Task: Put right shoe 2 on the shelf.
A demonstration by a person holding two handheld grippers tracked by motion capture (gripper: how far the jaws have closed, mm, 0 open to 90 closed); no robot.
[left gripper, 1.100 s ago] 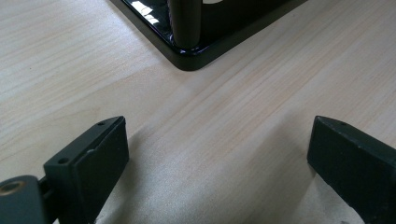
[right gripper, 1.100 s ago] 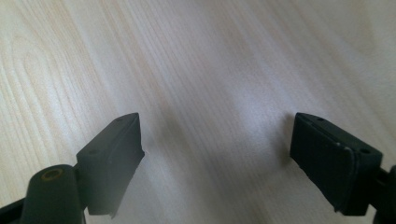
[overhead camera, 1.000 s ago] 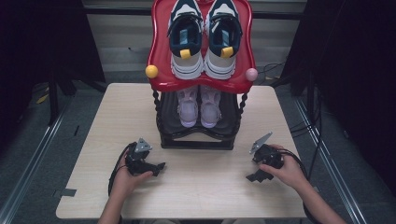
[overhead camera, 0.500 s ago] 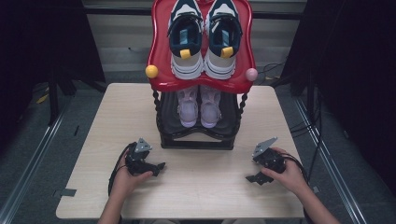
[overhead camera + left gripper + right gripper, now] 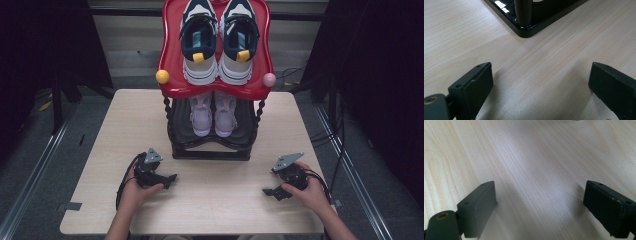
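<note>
Left tool (image 5: 170,178) and right tool (image 5: 268,192): both resting on the counter (image 5: 220,200), jaws gaping, empty. Shoe rack (image 5: 212,150) standing just ahead, carrying sneakers (image 5: 216,45). Risk: a careless reach nudging the top-heavy rack, tipping shoes.

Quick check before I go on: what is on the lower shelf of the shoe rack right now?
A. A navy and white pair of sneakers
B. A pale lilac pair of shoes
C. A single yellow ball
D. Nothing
B: in the high view a pale lilac pair of shoes sits side by side on the lower shelf, under the red top tray that carries the navy and white sneakers.
</note>
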